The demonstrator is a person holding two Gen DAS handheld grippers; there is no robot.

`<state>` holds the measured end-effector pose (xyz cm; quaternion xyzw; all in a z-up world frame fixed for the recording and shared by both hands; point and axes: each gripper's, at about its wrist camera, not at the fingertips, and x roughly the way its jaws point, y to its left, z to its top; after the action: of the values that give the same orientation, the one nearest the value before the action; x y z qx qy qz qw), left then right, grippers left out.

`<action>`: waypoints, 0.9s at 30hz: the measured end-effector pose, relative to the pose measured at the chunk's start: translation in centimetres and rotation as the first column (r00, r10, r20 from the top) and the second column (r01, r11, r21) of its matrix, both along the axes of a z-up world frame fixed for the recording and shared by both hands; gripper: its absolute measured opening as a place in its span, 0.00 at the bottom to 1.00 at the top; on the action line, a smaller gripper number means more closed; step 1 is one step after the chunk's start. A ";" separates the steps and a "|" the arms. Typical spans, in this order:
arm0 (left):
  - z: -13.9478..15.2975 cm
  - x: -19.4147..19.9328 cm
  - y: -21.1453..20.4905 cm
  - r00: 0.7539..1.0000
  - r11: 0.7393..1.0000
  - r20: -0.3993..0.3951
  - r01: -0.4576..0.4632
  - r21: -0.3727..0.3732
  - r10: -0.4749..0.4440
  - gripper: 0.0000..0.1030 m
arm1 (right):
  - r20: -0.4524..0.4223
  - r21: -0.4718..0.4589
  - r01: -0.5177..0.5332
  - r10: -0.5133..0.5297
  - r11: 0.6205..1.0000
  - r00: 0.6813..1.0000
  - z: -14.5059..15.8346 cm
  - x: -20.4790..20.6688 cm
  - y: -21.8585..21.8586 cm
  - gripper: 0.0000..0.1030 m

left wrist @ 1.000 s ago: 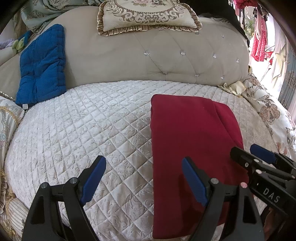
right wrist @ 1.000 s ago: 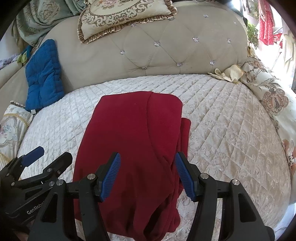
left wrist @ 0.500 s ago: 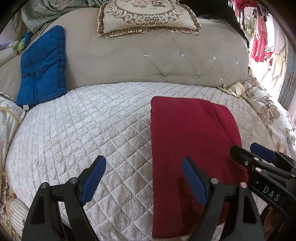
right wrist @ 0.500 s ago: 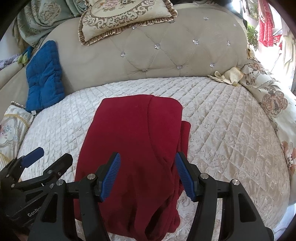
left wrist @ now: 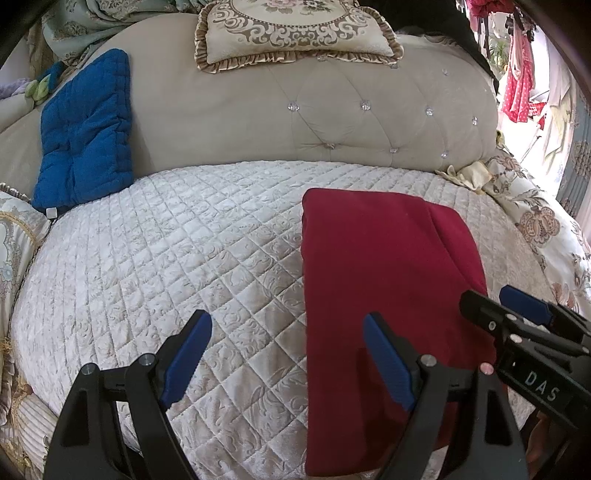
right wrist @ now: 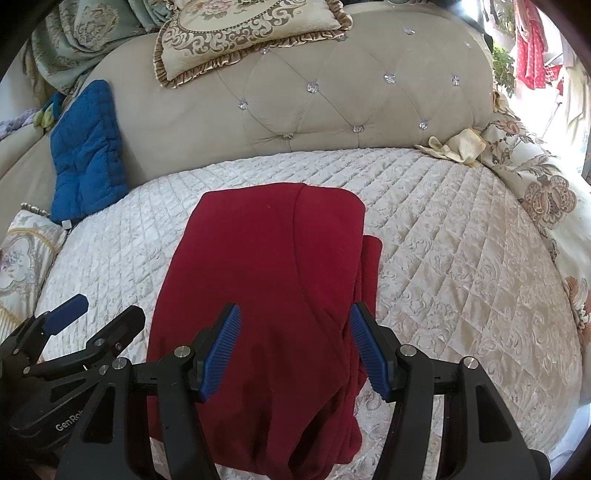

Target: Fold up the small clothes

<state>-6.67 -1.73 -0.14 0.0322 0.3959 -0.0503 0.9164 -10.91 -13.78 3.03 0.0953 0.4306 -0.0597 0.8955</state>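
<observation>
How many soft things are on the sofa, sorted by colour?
Red: 1, the folded dark red cloth garment on the quilted cream cover.
Blue: 1, the padded blue square cushion leaning on the backrest.
Beige and gold: 1, the frilled patterned pillow on top of the backrest.
Total: 3.

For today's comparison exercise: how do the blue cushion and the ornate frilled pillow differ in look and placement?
The blue cushion is plain, solid blue and quilted; the ornate frilled pillow is beige with scrolling floral patterns and a ruffled edge. The blue cushion leans upright against the tufted backrest at the left; the ornate frilled pillow lies on top of it. Both are soft, roughly rectangular furnishings resting on that backrest.
</observation>
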 end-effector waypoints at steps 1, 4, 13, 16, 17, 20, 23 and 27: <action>0.0 0.0 0.0 1.000 1.000 -0.001 0.000 0.000 0.000 0.85 | 0.000 0.000 0.001 -0.001 1.000 1.000 0.0 0.0 0.0 0.40; 0.0 0.0 0.0 1.000 1.000 0.000 -0.001 -0.001 0.001 0.85 | -0.002 0.003 0.000 0.000 1.000 1.000 0.0 0.0 0.0 0.40; 0.0 -0.1 0.1 1.000 1.000 -0.007 -0.002 0.000 0.002 0.85 | -0.004 -0.002 -0.009 0.009 1.000 1.000 -0.2 0.0 0.2 0.40; -0.1 0.0 0.1 1.000 1.000 -0.012 -0.002 0.000 0.002 0.85 | -0.010 0.001 -0.012 0.012 1.000 1.000 -0.4 0.1 0.2 0.40; -0.1 0.0 0.1 1.000 1.000 -0.011 -0.002 0.001 0.002 0.85 | -0.012 0.000 -0.014 0.014 1.000 1.000 -0.5 0.2 0.3 0.40; -0.1 0.0 0.1 1.000 1.000 -0.011 -0.002 0.000 0.002 0.85 | -0.012 -0.003 -0.018 0.018 1.000 1.000 -0.5 0.2 0.4 0.40; -0.1 0.0 0.1 1.000 1.000 -0.009 -0.003 0.001 0.003 0.85 | -0.012 -0.001 -0.019 0.019 1.000 1.000 -0.5 0.2 0.4 0.40; -0.1 0.0 0.1 1.000 1.000 -0.014 -0.002 0.002 0.002 0.85 | -0.013 -0.001 -0.023 0.023 1.000 1.000 -0.5 0.3 0.5 0.40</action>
<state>-6.64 -1.62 -0.28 0.0324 0.4022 -0.0492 0.9136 -10.65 -13.30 2.54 0.0892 0.4375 -0.0502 0.8934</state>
